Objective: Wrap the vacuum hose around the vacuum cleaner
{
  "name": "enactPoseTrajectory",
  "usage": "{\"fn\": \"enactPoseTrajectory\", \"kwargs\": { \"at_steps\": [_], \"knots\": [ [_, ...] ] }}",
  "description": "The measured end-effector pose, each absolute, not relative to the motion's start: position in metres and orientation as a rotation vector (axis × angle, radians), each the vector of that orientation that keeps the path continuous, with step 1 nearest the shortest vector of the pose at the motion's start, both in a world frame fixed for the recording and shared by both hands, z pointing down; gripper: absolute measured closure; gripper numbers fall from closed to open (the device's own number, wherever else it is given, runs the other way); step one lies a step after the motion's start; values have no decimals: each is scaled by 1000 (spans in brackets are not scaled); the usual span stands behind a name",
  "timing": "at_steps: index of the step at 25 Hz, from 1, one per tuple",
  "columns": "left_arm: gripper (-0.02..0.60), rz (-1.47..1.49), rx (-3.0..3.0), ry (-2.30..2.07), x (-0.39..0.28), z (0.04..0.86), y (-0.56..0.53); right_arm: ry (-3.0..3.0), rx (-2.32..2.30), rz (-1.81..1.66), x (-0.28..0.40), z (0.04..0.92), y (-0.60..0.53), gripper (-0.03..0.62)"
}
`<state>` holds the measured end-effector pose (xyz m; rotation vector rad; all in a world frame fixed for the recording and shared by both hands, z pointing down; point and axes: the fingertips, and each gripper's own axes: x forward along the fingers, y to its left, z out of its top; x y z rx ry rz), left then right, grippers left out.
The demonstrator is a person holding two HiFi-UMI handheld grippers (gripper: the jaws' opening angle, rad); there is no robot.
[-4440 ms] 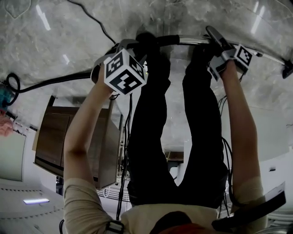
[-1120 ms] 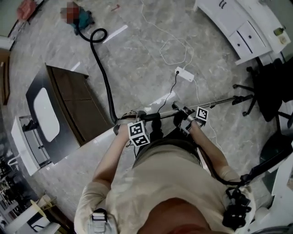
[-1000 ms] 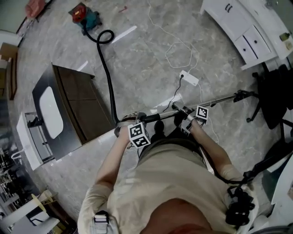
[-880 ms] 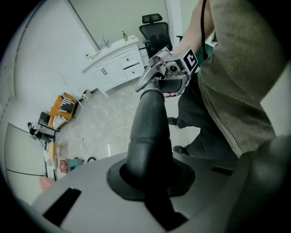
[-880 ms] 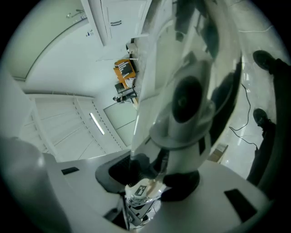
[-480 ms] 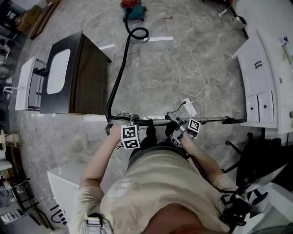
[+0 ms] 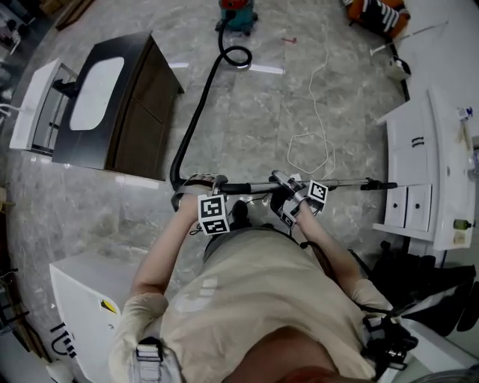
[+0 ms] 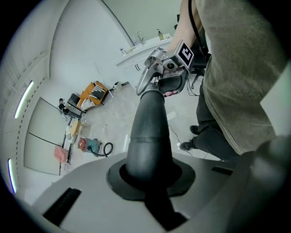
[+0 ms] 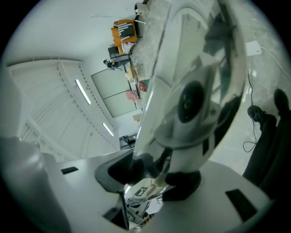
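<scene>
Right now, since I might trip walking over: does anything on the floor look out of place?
Yes. A white cord lies in loose loops on the floor, and the black hose stretches unwound across it from the vacuum cleaner.

A grey marbled floor [image 7: 247,120] carries everything. At 12 o'clock stands the vacuum cleaner [image 7: 238,10], its black vacuum hose [image 7: 196,120] looping beside it and trailing toward 9 o'clock. A dark cabinet [image 7: 138,112] stands at 10, a white cabinet [image 7: 408,187] at 3, an orange striped bag [image 7: 374,13] at 1; a thin white cable [image 7: 318,120] lies near the centre
</scene>
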<state>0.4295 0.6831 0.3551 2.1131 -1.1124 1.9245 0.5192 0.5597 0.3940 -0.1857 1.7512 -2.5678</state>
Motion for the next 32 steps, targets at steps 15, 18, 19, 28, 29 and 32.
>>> {"fn": "enactPoseTrajectory", "kwargs": {
  "at_steps": [15, 18, 19, 28, 29, 32],
  "knots": [
    [532, 1902, 2065, -1462, 359, 338, 596, 1957, -287, -2459, 433, 379, 456, 437],
    [532, 1936, 2031, -1459, 349, 340, 581, 1932, -284, -2466, 422, 386, 442, 434],
    [532, 1946, 2018, -1451, 340, 341, 569, 1912, -291, -2472, 412, 389, 430, 434],
    [528, 2013, 1907, -1360, 291, 356, 438, 1711, -436, -2547, 361, 428, 300, 436],
    [526, 2015, 1896, -1348, 291, 358, 422, 1694, -436, -2562, 359, 430, 286, 434],
    [520, 2021, 1877, -1343, 290, 358, 374, 1657, -462, -2584, 358, 435, 241, 434]
  ]
}}
